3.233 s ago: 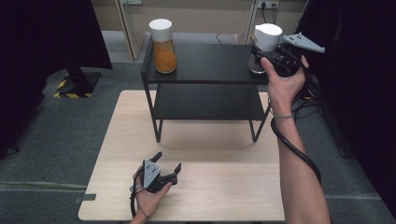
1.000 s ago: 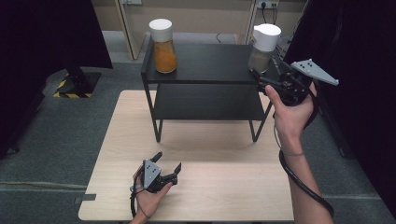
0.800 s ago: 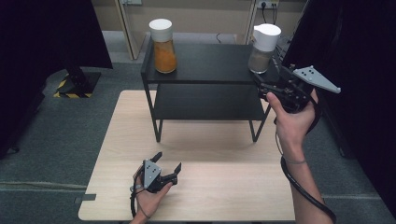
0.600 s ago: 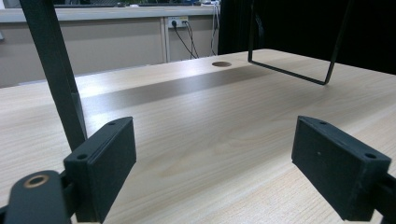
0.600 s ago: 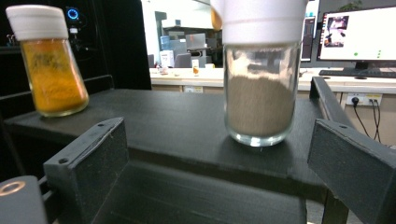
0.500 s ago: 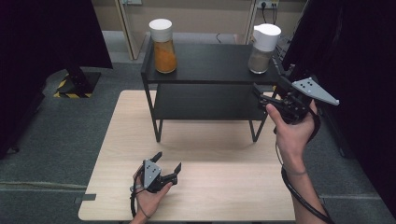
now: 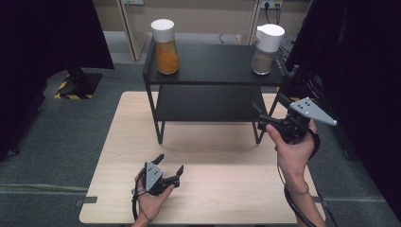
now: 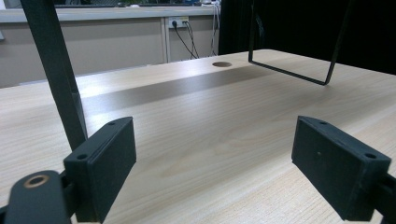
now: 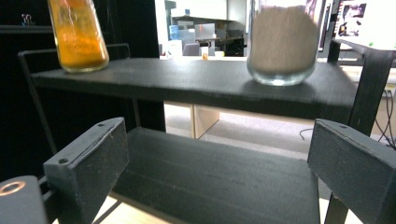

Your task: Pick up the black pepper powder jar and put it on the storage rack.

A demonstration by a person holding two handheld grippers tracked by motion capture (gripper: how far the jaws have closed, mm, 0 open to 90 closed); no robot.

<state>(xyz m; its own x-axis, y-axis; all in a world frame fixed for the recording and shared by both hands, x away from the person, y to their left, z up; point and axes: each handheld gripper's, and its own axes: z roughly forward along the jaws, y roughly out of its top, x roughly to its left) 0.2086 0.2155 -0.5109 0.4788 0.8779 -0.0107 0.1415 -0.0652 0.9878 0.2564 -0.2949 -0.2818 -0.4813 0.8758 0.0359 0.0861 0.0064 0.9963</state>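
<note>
Black right gripper [image 7: 259, 115] is held wide open and empty below the jar [image 7: 266, 48] at 12 o'clock. Shelf [image 7: 213, 78] could be bumped and the jar tipped. Left gripper [image 7: 166, 165] is rested wide open, empty.

A lab or test room set up for recording: a pale wooden table [image 7: 213, 189] stands on grey carpet tiles, hemmed in by black curtains [image 7: 42, 52] on both sides. Yellow-and-black hazard tape [image 7: 64, 92] marks a stand's base on the floor. The right gripper view looks past the rack into an office with desks and monitors [image 9: 364, 23]
</note>
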